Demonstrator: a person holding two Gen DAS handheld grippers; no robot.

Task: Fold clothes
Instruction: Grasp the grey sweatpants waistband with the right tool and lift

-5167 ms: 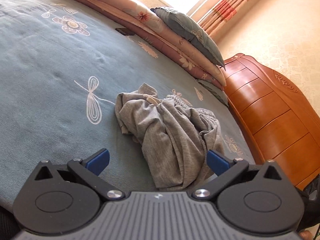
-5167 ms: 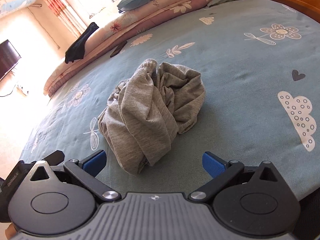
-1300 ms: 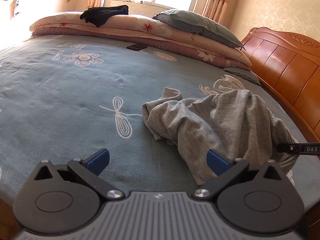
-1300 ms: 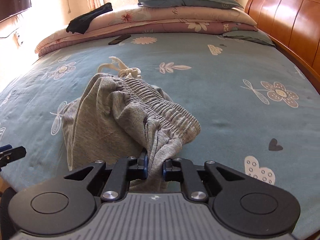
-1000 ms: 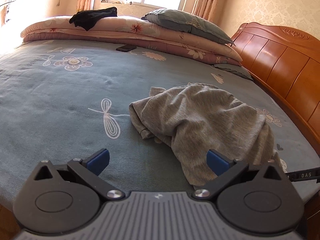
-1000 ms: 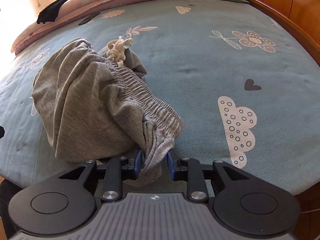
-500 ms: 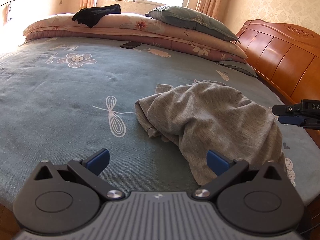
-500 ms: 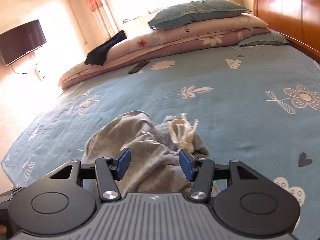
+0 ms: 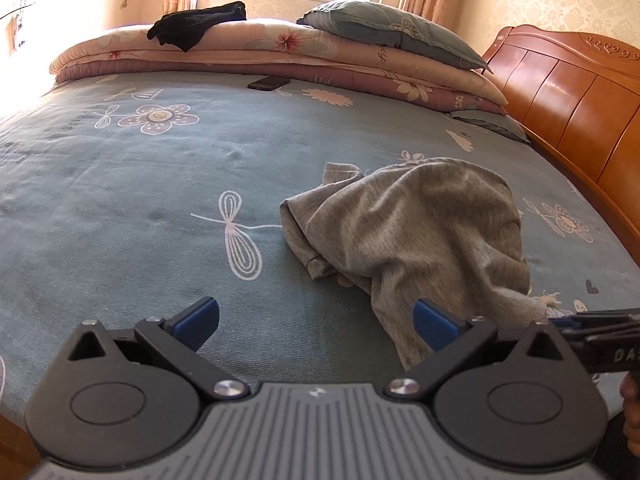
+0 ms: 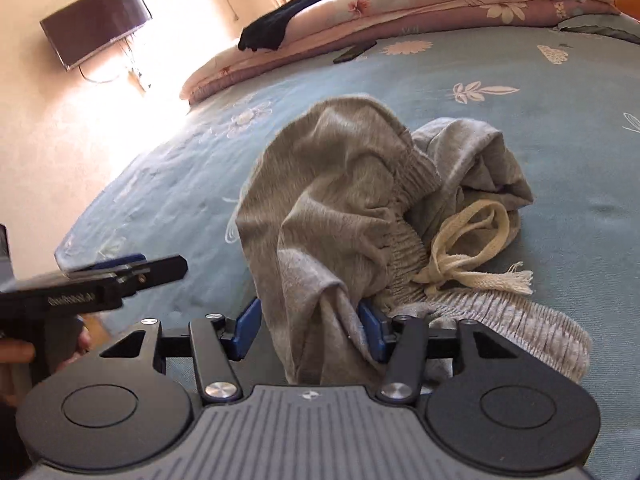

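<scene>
- The grey sweatpants (image 10: 352,208) lie bunched on the bed (image 9: 120,200), with the gathered waistband and its cream drawstring (image 10: 468,256) on the side toward my right claw (image 10: 308,330).
- My right claw sits half-spread; a fold of the cloth hangs between its blue pads (image 10: 246,326), which don't press on it.
- My left claw (image 9: 316,318) is released and empty, with the heap ahead and to its right.
- Judging by this, the right is nearer; the waistband runs across it, rightward.
</scene>
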